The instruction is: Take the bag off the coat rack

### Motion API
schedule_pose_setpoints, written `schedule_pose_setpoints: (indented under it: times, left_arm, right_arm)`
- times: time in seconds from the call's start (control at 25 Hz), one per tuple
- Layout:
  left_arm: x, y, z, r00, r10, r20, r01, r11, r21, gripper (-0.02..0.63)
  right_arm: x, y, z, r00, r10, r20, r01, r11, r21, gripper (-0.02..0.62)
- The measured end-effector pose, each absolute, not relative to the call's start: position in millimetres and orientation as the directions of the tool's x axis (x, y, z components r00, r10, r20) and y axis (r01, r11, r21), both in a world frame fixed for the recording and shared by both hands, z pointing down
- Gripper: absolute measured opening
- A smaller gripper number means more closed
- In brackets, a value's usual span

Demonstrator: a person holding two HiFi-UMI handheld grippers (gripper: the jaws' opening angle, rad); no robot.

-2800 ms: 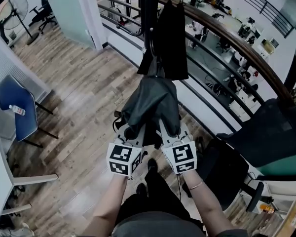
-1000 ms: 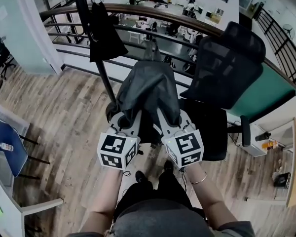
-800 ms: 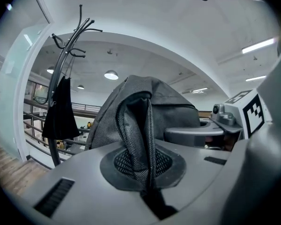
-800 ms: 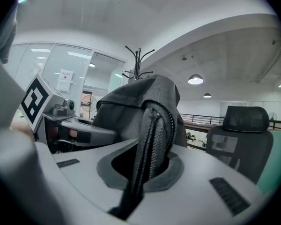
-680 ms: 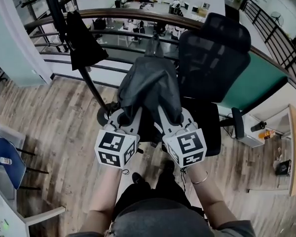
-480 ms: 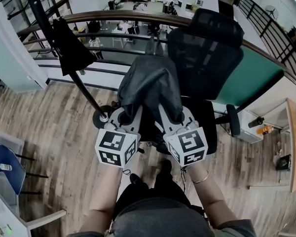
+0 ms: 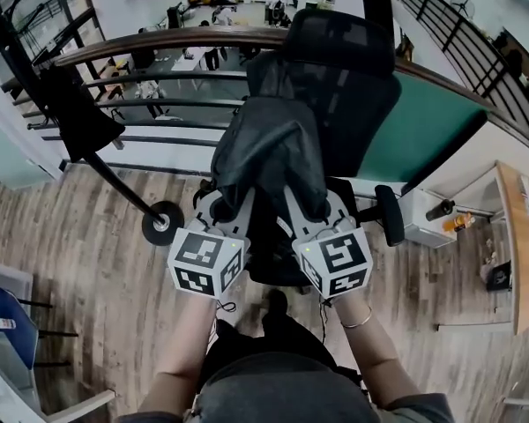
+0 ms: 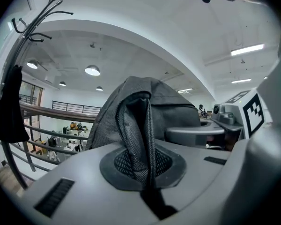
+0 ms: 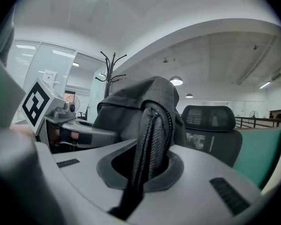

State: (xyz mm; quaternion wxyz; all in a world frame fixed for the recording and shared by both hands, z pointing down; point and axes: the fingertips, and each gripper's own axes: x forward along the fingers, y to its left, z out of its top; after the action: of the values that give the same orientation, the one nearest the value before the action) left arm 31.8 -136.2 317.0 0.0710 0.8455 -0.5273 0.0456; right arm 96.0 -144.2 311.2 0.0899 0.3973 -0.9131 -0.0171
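Note:
The dark grey bag (image 7: 269, 152) hangs free of the coat rack, carried in front of me over a black office chair. My left gripper (image 7: 234, 211) and right gripper (image 7: 304, 211) sit side by side under its near edge, each shut on a fold of it. In the left gripper view, mesh-lined bag fabric (image 8: 140, 125) is pinched in the left gripper (image 8: 147, 175). The right gripper (image 9: 139, 172) clamps a zipped edge of the bag (image 9: 152, 107). The coat rack's base (image 7: 161, 223) stands to the left, a black garment (image 7: 79, 117) still hanging on it.
A black mesh office chair (image 7: 353, 86) stands right behind the bag. A curved wooden railing (image 7: 159, 40) runs across the back above a lower floor. A green partition (image 7: 432, 139) and a desk edge (image 7: 520, 236) lie at right, a blue chair (image 7: 0, 324) at lower left.
I have carried the bag rightward away from the coat rack, which has slid to the far left of view. The office chair now sits behind the bag. Both grips are unchanged.

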Motion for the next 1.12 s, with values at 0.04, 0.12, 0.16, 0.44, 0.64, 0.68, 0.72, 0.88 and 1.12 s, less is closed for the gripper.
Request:
schedule_pose_setpoints:
  times: [0.04,0.12,0.16,0.44,0.64,0.68,0.72,0.88,1.12]
  left_arm:
    - [41.3,-142.1,318.7,0.448,-0.88,0.154,-0.894,-0.443,0.073,0.028]
    - [59.9,-153.4,324.1,0.465,-0.87,0.16,-0.885,-0.459,0.076,0.028]
    - [68.6,-158.8,327.0,0.474,-0.865,0.165,-0.88,-0.467,0.079,0.027]
    - [118.9,-197.3,351.2,0.519,-0.83,0.203,-0.855,-0.507,0.11,0.028]
    - [143.4,-218.5,376.1,0.539,-0.808,0.236,-0.842,-0.52,0.141,0.028]
    - [147.4,-222.3,381.4,0.541,-0.805,0.244,-0.841,-0.521,0.146,0.028]
    - [151.4,-226.0,386.9,0.542,-0.802,0.252,-0.84,-0.521,0.15,0.028]
    - [164.4,-240.5,409.9,0.545,-0.79,0.283,-0.839,-0.518,0.167,0.028]
    - [172.1,-261.5,442.8,0.543,-0.771,0.331,-0.839,-0.509,0.191,0.028]
  right_arm:
    - [105.7,-149.3,312.9,-0.661,-0.735,0.151,-0.729,0.677,0.101,0.011]
    - [124.6,-159.0,318.2,-0.647,-0.747,0.155,-0.743,0.663,0.095,0.011]
    - [133.5,-163.6,321.0,-0.639,-0.753,0.158,-0.75,0.656,0.09,0.011]
    - [184.3,-199.3,345.7,-0.596,-0.778,0.199,-0.785,0.617,0.057,0.011]
    - [209.0,-220.0,369.8,-0.573,-0.783,0.24,-0.803,0.596,0.027,0.011]
    - [213.1,-223.9,375.1,-0.571,-0.783,0.248,-0.805,0.593,0.022,0.011]
    - [217.2,-227.6,380.6,-0.568,-0.782,0.255,-0.807,0.591,0.016,0.011]
    - [230.4,-242.9,404.7,-0.561,-0.777,0.286,-0.813,0.581,-0.016,0.011]
    - [238.9,-264.5,438.4,-0.557,-0.767,0.319,-0.82,0.569,-0.064,0.011]
